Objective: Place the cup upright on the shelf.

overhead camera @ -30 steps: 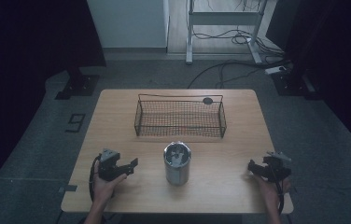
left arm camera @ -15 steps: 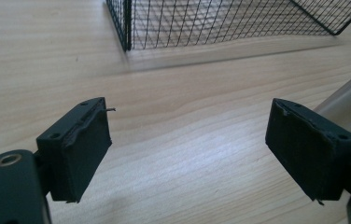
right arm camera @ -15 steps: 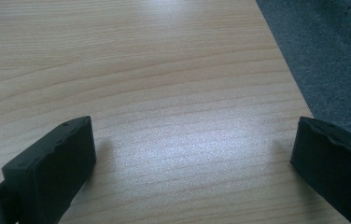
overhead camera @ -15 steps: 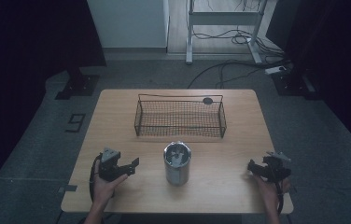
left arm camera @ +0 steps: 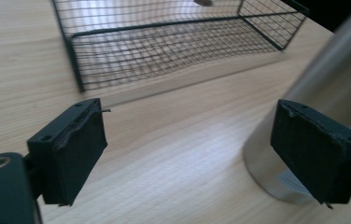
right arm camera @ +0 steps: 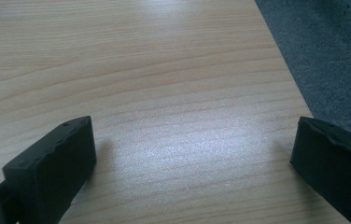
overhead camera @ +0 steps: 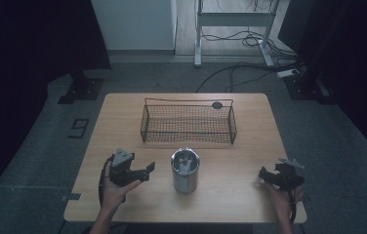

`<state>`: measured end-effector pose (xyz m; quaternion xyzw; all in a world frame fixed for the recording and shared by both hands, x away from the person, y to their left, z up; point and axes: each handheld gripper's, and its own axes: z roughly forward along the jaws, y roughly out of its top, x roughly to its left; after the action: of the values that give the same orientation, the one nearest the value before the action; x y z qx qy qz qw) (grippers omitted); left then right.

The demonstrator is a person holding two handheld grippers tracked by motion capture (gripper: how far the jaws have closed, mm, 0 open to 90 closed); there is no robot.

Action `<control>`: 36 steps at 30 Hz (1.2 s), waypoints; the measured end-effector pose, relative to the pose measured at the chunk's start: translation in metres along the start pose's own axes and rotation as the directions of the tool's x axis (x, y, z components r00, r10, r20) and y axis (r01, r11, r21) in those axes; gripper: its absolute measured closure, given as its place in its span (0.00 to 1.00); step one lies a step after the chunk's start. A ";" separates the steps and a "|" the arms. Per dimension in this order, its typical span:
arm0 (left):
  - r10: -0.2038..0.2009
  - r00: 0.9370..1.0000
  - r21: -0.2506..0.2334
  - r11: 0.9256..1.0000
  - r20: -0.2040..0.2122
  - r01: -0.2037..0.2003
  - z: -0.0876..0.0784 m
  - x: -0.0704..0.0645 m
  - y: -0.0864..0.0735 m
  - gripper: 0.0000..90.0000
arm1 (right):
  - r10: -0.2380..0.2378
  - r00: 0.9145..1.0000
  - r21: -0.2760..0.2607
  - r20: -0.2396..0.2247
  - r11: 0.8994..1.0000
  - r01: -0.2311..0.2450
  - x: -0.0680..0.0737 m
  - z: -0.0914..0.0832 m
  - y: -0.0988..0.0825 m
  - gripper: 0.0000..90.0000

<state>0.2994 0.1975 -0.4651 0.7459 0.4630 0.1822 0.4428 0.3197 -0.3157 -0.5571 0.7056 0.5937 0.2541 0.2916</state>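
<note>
— Dark floor and cables ring the wooden surface; how far along does the work look?

— Barely begun, by the look of it. The steel canister stands upright near the front middle of the surface, apart from both grippers, and nothing holds it.

— And the wire basket?

— It sits farther back, behind the canister, with nothing visible inside it. A small dark round object lies at its far right corner; whether it rests on the rim or just behind is hard to tell.

— Where are the grippers?

— The left gripper hovers just left of the canister, pointed at it. In the left gripper view its fingers are spread wide with nothing between them, and the canister's wall rises beside the right-hand one. The right gripper is well off at the front right corner, fingers likewise spread over bare wood.

— So what is left?

— Judging from this, everything: closing on the canister, lifting it and, probably, setting it in the basket.
</note>
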 end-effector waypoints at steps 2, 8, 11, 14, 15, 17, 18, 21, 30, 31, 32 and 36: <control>0.003 1.000 0.006 1.000 0.009 -0.003 0.001 -0.002 0.000 0.10 | 0.000 1.000 0.000 0.000 1.000 0.000 0.000 0.000 0.000 0.00; 0.021 0.999 0.016 1.000 0.043 -0.022 0.005 -0.013 0.003 0.07 | 0.000 1.000 0.000 0.000 1.000 0.000 0.000 0.000 0.000 0.00; 0.032 0.997 0.017 0.999 0.069 -0.033 0.006 -0.019 0.003 0.07 | 0.000 1.000 0.000 0.000 1.000 0.000 0.000 0.000 0.000 0.00; 0.045 0.994 0.022 0.999 0.097 -0.047 0.008 -0.024 0.002 0.05 | 0.001 1.000 0.000 0.000 1.000 -0.001 0.000 0.000 0.000 0.00; 0.048 0.993 0.026 0.998 0.107 -0.051 0.008 -0.025 0.001 0.04 | 0.001 1.000 0.000 0.000 1.000 -0.001 0.000 0.000 0.000 0.00; 0.055 0.992 0.030 0.998 0.115 -0.059 0.010 -0.028 0.000 0.03 | 0.001 1.000 -0.001 0.000 1.000 -0.001 0.000 0.000 0.000 0.00; 0.056 0.991 0.034 0.998 0.118 -0.061 0.011 -0.030 0.000 0.03 | 0.002 1.000 -0.001 0.001 1.000 -0.002 0.000 0.000 0.000 0.00; 0.066 0.990 0.037 0.997 0.128 -0.071 0.013 -0.034 0.000 0.03 | 0.002 1.000 -0.001 0.002 1.000 -0.002 0.000 0.000 0.000 0.00; 0.085 0.983 0.030 0.995 0.165 -0.091 0.015 -0.042 0.002 0.00 | 0.003 1.000 -0.002 0.003 1.000 -0.003 0.000 0.000 0.000 0.01; 0.086 0.982 0.026 0.995 0.170 -0.092 0.014 -0.042 0.002 0.00 | 0.003 1.000 -0.003 0.003 1.000 -0.003 0.000 0.000 0.000 0.01; 0.088 0.981 0.023 0.995 0.175 -0.094 0.013 -0.044 0.001 0.00 | 0.003 1.000 -0.003 0.004 1.000 -0.003 0.000 0.000 0.000 0.01; 0.100 0.974 0.023 0.994 0.203 -0.107 0.012 -0.049 0.001 0.00 | 0.003 1.000 -0.003 0.004 1.000 -0.003 0.000 0.000 0.000 0.01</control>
<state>0.2832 0.1501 -0.4644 0.7910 0.3791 0.1208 0.4647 0.3193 -0.3160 -0.5569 0.7067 0.5915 0.2541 0.2936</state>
